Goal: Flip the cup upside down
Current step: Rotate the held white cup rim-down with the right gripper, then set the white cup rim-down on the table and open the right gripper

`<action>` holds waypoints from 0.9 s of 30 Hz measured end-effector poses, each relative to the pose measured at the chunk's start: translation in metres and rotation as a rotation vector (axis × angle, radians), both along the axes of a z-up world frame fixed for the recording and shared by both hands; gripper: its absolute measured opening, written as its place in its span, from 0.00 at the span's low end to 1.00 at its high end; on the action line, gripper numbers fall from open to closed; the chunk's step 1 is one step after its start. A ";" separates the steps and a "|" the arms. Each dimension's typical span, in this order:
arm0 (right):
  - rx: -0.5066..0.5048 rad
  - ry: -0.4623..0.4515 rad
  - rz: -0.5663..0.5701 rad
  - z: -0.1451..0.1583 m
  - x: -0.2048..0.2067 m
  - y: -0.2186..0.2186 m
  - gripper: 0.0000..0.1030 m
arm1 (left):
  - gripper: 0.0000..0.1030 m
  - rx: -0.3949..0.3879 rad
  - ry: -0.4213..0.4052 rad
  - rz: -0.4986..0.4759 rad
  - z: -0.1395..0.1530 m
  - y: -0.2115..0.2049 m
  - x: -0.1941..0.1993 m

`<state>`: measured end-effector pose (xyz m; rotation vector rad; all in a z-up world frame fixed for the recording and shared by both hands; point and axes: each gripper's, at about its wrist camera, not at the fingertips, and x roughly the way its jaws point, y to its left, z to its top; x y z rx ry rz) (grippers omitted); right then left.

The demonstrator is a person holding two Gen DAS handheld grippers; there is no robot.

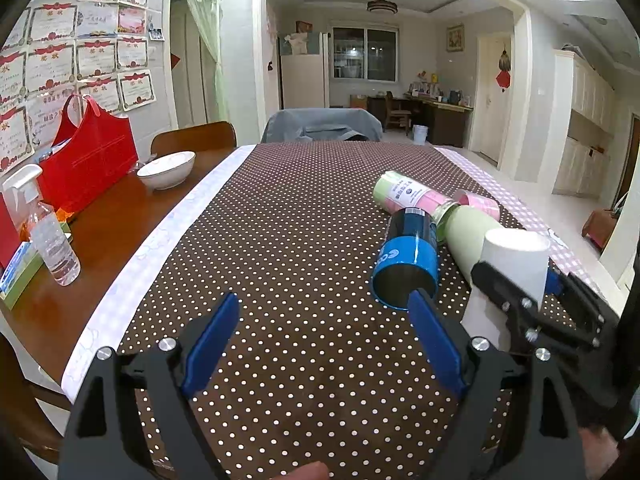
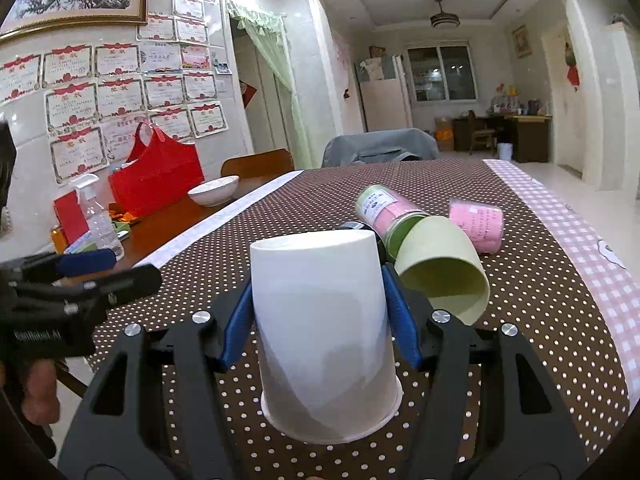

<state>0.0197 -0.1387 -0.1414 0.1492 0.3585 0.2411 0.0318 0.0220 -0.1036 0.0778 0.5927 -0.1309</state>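
Observation:
A white paper cup stands upside down, rim down, between the blue pads of my right gripper, which is shut on it just above the dotted tablecloth. In the left wrist view the same cup shows at the right, held by the right gripper. My left gripper is open and empty over the cloth, left of the cup.
A pale green cup, a blue can, a green-and-pink tube and a pink cup lie on their sides behind the white cup. A white bowl, red bag and spray bottle stand on the bare wood at left.

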 end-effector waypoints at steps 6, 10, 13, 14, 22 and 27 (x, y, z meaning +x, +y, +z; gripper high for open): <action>-0.022 0.032 -0.013 -0.009 0.006 0.008 0.58 | 0.83 -0.001 -0.004 -0.001 0.001 0.002 -0.001; -0.037 0.059 -0.008 -0.014 0.008 0.011 0.58 | 0.83 -0.001 -0.002 0.005 0.000 0.002 0.000; -0.044 0.082 0.001 -0.019 0.005 0.013 0.59 | 0.83 0.002 -0.002 0.004 0.000 0.001 0.000; -0.050 0.089 0.005 -0.020 0.003 0.013 0.59 | 0.83 0.002 -0.002 0.003 0.000 0.001 0.000; -0.052 0.088 0.019 -0.011 -0.013 0.009 0.85 | 0.83 0.002 -0.010 -0.001 0.003 -0.001 -0.002; -0.054 0.089 0.030 0.005 -0.016 0.006 0.94 | 0.83 -0.006 -0.026 -0.007 0.008 -0.002 -0.007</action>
